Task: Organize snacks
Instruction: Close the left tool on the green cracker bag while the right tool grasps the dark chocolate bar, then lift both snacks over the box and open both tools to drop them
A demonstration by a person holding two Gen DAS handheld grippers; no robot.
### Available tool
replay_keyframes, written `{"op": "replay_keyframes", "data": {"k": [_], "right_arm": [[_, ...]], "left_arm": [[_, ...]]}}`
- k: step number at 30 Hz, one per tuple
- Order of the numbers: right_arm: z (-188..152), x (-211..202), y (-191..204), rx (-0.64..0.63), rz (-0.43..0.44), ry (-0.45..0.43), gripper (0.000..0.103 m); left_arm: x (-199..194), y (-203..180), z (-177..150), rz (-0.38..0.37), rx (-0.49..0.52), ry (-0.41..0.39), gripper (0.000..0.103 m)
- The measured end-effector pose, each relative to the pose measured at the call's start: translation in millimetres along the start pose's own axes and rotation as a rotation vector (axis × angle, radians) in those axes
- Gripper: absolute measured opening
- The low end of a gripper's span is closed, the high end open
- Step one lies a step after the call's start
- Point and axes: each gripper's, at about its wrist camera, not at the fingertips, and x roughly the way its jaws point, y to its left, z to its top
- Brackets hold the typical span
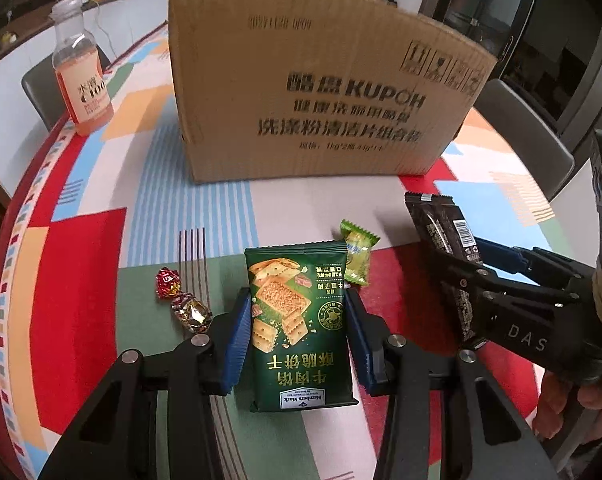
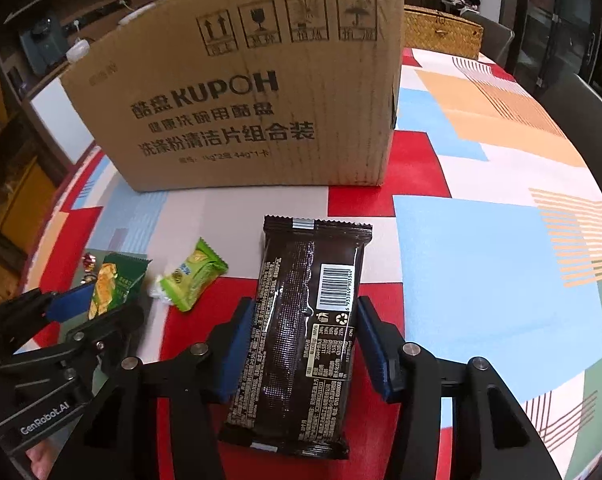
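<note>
The left tool (image 1: 297, 320) has its blue ribbed pads pressed against both long edges of a dark green cracker packet (image 1: 299, 320), near the middle of the surface (image 1: 81, 240). The right tool (image 2: 301, 344) pinches a glossy black wrapped bar (image 2: 301, 328) the same way, to the right of the green packet; in the left wrist view the bar looks raised and tilted, though I cannot tell whether it clears the surface.

Both packets are thin crimped foil film: light, slick and crackly. The crackers inside are likely brittle, so a gentle squeeze across the width, around mid-length, seems safest; the sealed ends would fold.

A small light-green sachet (image 2: 191, 280) lies between the two packets, just beyond them. Two twist-wrapped candies (image 1: 181, 300), shiny red and gold, sit left of the green packet.

Farther back stands a tall corrugated cardboard box (image 1: 321, 92), stiff-walled, probably the destination. A plastic bottle (image 1: 81, 76) of orange drink stands at far left.
</note>
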Motion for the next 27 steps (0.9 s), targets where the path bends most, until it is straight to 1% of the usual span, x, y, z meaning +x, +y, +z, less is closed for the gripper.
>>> {"op": "replay_keyframes", "data": {"k": [5,13,20,27], "right_arm": [[1,-18,5,-0.009,0.012,-0.042,0.051],[9,-52,12,-0.04,0.046,-0.15,0.051],[23,-76,17,-0.05,0.059,-0.229,0.051],[40,-89,15,-0.044,0.064,-0.283,0.051]], "left_arm": [[-19,-3,1,-0.007,-0.003,-0.043,0.044],[-55,-8,10,-0.018,0.007,-0.135,0.044],[-81,-18,29,0.004,0.035,-0.222,0.044],[-97,-20,51,0.011,0.049,-0.289,0.044]]}}
